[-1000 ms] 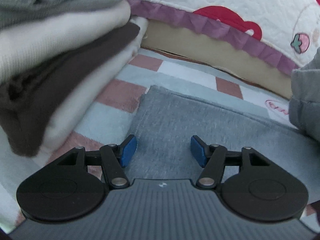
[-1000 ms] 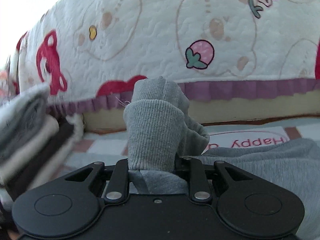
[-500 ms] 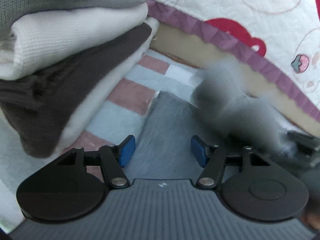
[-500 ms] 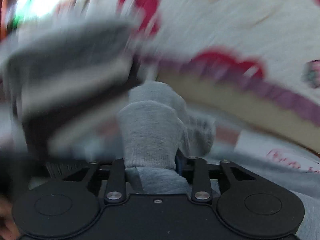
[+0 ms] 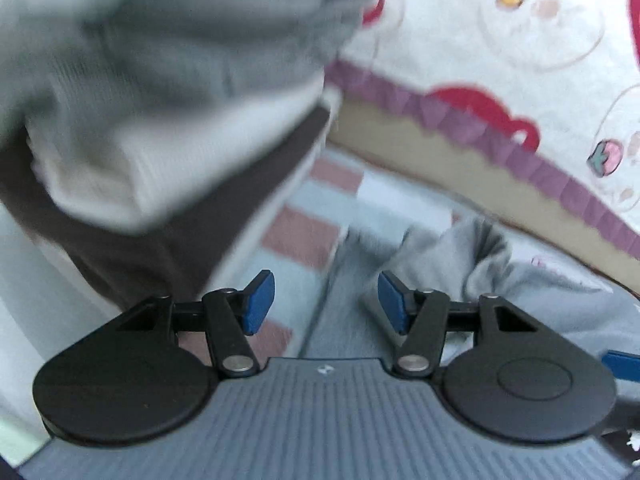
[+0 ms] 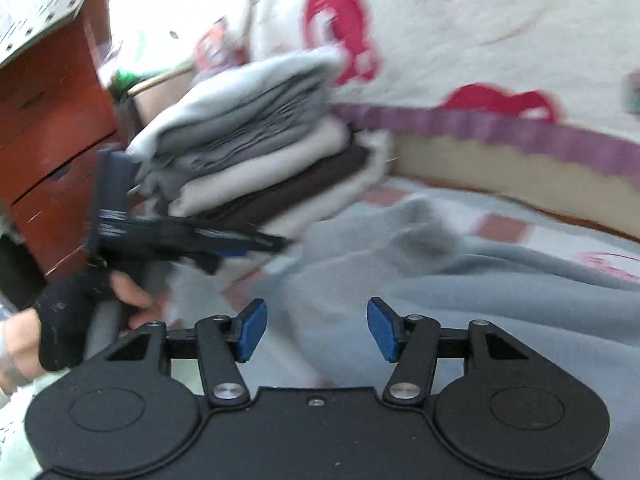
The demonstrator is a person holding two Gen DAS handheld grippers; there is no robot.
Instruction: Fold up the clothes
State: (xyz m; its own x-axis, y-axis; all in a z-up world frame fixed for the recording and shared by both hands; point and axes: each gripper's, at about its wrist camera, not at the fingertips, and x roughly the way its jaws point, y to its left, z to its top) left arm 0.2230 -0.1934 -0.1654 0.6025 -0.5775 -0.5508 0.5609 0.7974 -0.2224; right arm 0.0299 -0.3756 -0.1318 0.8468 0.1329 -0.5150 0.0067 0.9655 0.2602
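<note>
item: grey garment, lying on the checked bedcover beside my folded stack; right gripper opening, nothing between; left gripper apart, empty, clear for the next fold.

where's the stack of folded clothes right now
In the right wrist view the stack of folded clothes sits upper left, beside the wooden drawer unit, against the quilt's purple trim.

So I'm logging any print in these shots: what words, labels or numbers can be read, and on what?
None can be read.
Pink lettering on the checked mat, at its right edge: too blurred.
Coloured marks on the quilt: pictures or blur, no legible words.
Small white mark on the left gripper body: a logo, not text.
</note>
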